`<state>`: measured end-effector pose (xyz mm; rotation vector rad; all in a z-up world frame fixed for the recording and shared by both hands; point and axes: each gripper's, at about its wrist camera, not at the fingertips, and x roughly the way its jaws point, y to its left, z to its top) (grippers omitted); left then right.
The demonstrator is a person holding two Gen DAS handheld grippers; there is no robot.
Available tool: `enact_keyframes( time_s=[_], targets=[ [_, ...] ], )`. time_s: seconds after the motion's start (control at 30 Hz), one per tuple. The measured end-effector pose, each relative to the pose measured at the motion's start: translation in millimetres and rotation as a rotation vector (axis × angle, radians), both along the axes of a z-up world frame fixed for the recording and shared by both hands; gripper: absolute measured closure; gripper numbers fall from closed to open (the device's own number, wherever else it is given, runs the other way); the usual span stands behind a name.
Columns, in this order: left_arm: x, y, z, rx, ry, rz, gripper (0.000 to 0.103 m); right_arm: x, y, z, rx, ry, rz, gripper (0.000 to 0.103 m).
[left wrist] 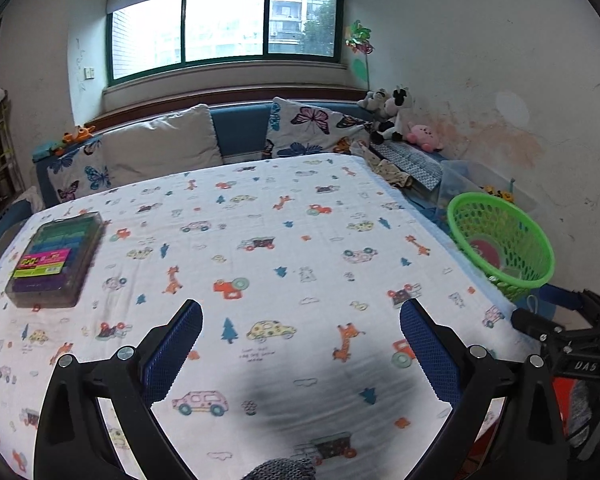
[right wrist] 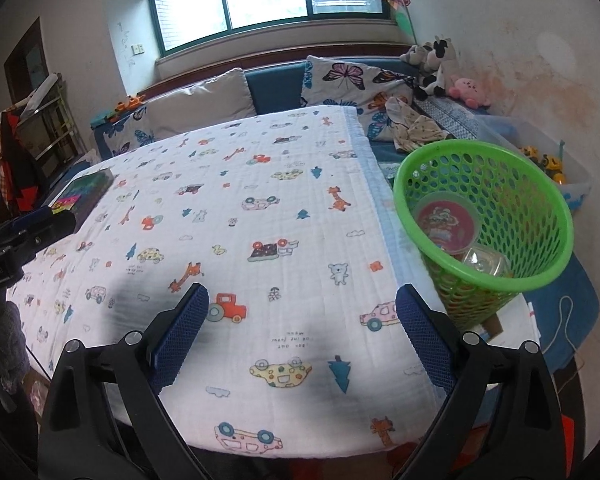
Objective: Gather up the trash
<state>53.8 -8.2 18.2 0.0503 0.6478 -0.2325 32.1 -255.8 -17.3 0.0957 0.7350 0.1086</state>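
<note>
A green mesh basket (right wrist: 520, 200) stands just off the table's right edge. Inside it lie a round red-lidded tub (right wrist: 446, 220) and a clear plastic container (right wrist: 484, 262). My right gripper (right wrist: 302, 292) hangs open over the printed tablecloth (right wrist: 260, 200), left of the basket, with nothing between its blue pads. My left gripper (left wrist: 300, 308) is also open and empty above the cloth's near middle. In the left wrist view the basket (left wrist: 516, 236) is at the right and my right gripper (left wrist: 560, 330) shows at the right edge. My left gripper (right wrist: 44, 228) appears at the left edge of the right wrist view.
A clear case of coloured blocks (left wrist: 56, 258) lies on the table's far left. Behind the table is a blue sofa with butterfly cushions (left wrist: 312, 128) and plush toys (left wrist: 396, 116). A clear storage bin (right wrist: 556, 160) sits by the right wall.
</note>
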Motion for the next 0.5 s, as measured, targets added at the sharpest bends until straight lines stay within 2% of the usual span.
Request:
enact_keyframes(
  time_s=[0.5],
  targets=[
    [-10,14,-8,0.012,-0.004,0.049,0.007,-1,9,-1,-0.021,-0.009,0.001,0.005]
  ],
)
